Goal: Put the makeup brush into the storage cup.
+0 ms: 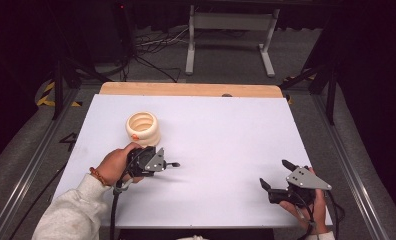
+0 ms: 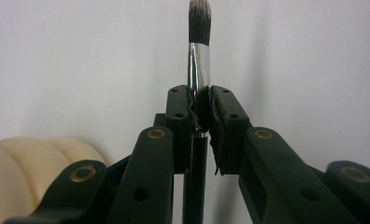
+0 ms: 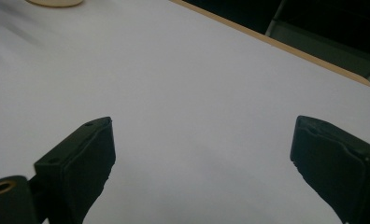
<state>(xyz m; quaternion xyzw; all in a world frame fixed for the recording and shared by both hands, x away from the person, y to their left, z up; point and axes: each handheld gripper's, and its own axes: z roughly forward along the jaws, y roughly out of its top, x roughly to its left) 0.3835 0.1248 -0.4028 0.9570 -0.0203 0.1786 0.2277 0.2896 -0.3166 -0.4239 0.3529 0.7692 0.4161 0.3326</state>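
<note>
Nearest the person, at the lower right of the high view, the right claw point(image 1: 272, 174) rests in the right hand point(image 1: 306, 207) low over the white counter point(image 1: 226, 135), its jaws standing wide apart with nothing between them. In the right gripper view the same claw point(image 3: 202, 149) shows two black pads far from each other over bare white surface.

A little farther in, on the left side, the left hand point(image 1: 115, 164) in a pale sleeve point(image 1: 68, 212) holds the left claw point(image 1: 171, 164), which points toward the middle of the counter. Its jaws are clamped tight on a paintbrush point(image 2: 198, 70): in the left gripper view the pads of this claw point(image 2: 199, 105) pinch the brush at the lower end of its silver metal band, the dark handle running down between the jaws and the dark bristle tip sticking out beyond them, over the counter.

Just behind the left hand stands a cream ribbed cup point(image 1: 143, 128), upright and open at the top; its rounded side also shows at the lower left of the left gripper view.

Beyond the white sheet a wooden edge point(image 1: 191, 89) of the counter runs along the far side.
</note>
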